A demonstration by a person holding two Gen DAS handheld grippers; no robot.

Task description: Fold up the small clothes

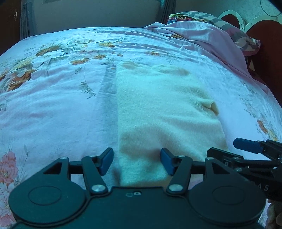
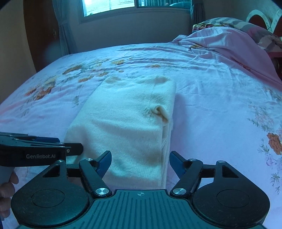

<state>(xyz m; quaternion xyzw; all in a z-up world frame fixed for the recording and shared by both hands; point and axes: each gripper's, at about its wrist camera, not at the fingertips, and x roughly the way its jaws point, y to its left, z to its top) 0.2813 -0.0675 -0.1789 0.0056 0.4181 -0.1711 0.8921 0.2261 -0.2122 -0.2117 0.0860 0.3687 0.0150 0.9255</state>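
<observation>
A cream knitted garment (image 1: 158, 105) (image 2: 126, 123) lies folded into a long rectangle on the bed, with a small puckered tuck (image 2: 160, 112) near its right edge. My left gripper (image 1: 137, 158) is open just over the garment's near left corner, and its pads press on nothing. My right gripper (image 2: 141, 162) is open over the near right corner, its jaws straddling the layered side edge without touching it. Each gripper appears in the other's view: the right gripper (image 1: 234, 149) at the right, the left gripper (image 2: 67, 143) at the left.
The bed has a pink floral sheet (image 1: 52, 105) (image 2: 220, 114). A bunched pink blanket (image 2: 229, 44) and pillows lie at the back right by the headboard (image 1: 260, 35). A window (image 2: 109, 7) and curtains are behind. A hand (image 2: 7, 190) shows at the lower left.
</observation>
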